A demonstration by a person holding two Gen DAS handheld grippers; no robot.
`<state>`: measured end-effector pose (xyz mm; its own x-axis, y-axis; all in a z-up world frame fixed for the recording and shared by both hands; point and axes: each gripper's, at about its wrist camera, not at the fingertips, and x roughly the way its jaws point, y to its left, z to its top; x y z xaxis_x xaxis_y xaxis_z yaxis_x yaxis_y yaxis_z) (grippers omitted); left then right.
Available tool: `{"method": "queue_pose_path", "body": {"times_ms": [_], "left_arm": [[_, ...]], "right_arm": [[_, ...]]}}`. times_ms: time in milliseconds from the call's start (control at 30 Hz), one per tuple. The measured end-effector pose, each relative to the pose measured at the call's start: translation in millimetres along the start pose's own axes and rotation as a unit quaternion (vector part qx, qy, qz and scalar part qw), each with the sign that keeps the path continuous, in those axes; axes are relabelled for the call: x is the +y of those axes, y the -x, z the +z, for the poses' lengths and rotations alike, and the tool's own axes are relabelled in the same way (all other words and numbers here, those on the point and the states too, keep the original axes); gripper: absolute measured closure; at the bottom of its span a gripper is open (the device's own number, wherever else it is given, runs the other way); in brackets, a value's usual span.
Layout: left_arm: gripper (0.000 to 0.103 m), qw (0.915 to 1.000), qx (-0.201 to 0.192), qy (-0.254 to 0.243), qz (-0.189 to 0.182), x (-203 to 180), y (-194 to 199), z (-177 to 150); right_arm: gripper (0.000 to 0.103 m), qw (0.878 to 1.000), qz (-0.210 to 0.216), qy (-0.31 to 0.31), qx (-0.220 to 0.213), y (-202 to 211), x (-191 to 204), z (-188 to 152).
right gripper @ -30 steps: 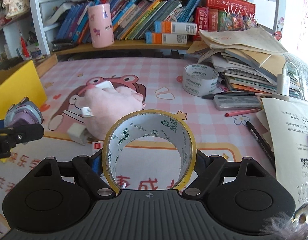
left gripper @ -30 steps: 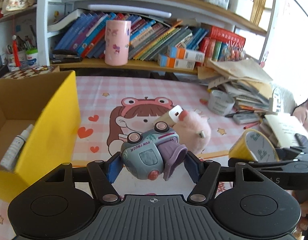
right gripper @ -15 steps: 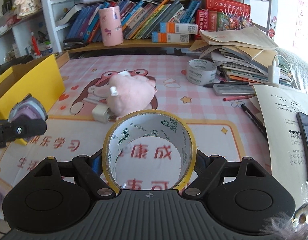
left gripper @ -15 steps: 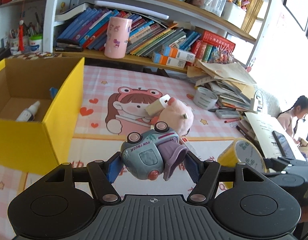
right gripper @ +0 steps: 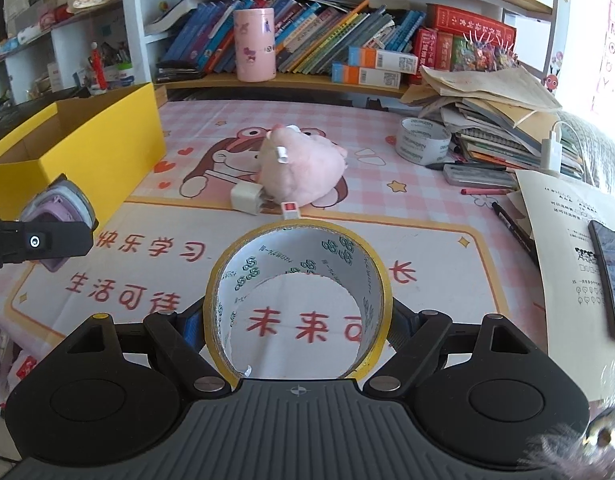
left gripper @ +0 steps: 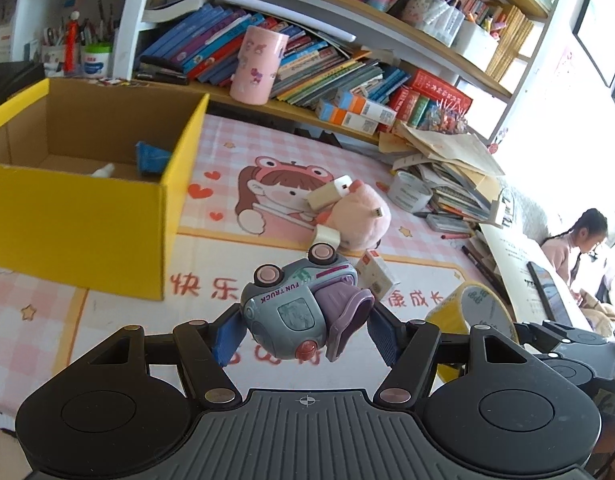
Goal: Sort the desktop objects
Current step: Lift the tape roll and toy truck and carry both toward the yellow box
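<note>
Meanwhile, the left hand-held gripper (left gripper: pixel 303 330), clenched on the toy truck (left gripper: pixel 297 312), had drawn back from the yellow box (left gripper: pixel 87 216), while the right hand-held gripper (right gripper: pixel 297 320) kept grasping the tape roll (right gripper: pixel 295 300) above the bench (right gripper: pixel 427 240), neither item sorted yet.

Behind the pink checked mat (right gripper: pixel 371 118): a wooden shelf (right gripper: pixel 291 80) packed with leaning books (right gripper: pixel 331 36), a pink cartoon cup (right gripper: pixel 254 45) upright on it. Right of the mat, a heap of papers and notebooks (right gripper: pixel 491 112), a white charger (right gripper: pixel 552 150), a printed sheet (right gripper: pixel 571 240) under a dark phone (right gripper: pixel 609 276).
</note>
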<state>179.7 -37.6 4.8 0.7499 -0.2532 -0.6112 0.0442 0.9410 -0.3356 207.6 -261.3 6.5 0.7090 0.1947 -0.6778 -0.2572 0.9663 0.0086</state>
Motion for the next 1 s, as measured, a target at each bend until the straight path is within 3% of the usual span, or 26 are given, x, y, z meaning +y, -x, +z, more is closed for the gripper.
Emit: {"method": "queue_pose_path", "body": {"times_ms": [433, 1000], "left_arm": [[0.037, 0.9997, -0.007, 0.007, -0.021, 33, 45, -20], [0.037, 0.9996, -0.003, 0.021, -0.017, 89, 115, -62]], "right_arm": [[0.022, 1.0, -0.006, -0.005, 0.001, 24, 48, -18], [0.022, 1.0, 0.003, 0.006, 0.015, 63, 136, -61]]}}
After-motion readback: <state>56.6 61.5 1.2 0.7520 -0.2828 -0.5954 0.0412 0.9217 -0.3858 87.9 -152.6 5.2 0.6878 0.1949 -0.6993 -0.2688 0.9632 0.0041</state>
